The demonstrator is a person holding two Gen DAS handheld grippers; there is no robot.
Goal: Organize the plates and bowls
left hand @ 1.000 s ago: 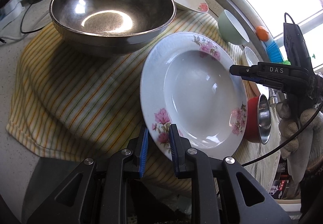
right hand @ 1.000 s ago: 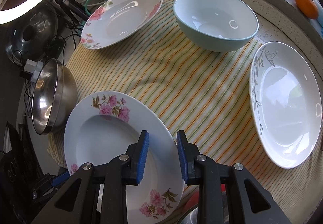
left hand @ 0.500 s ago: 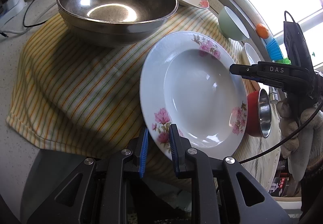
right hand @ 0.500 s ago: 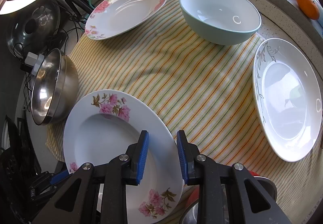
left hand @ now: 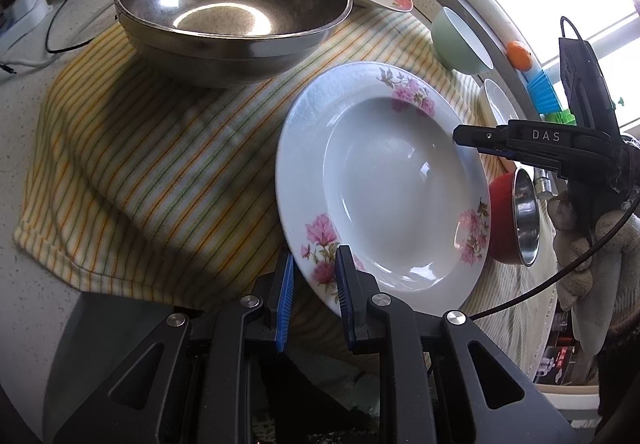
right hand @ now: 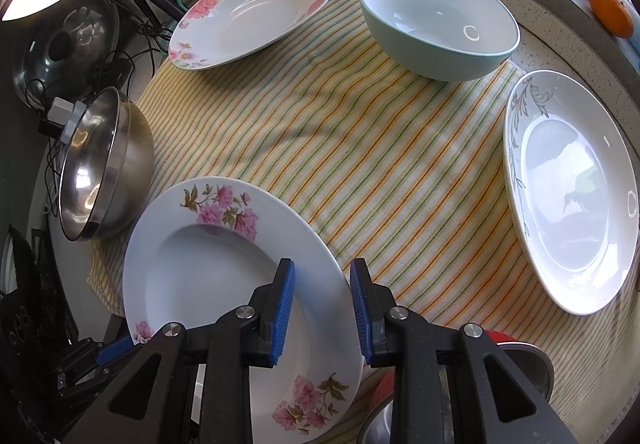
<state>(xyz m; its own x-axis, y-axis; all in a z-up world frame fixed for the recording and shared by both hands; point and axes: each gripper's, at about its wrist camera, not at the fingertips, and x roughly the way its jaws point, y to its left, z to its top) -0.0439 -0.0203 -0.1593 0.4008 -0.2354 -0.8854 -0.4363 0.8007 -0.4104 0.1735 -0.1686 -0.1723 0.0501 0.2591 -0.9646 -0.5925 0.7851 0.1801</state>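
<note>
Steel bowl (left hand: 232,4) – just beyond floral plate (left hand: 384,188) – red bowl (left hand: 508,220) beside.

plate (right hand: 224,276) on cloth (right hand: 392,172) | steel bowl (right hand: 104,164) left | bowl (right hand: 438,24) behind

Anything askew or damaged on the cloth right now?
No chips or spills visible. The near floral plate is tilted, one rim lifted between the left gripper fingers rather than lying flat. The striped cloth is rumpled, and the far floral plate overhangs its edge.
</note>
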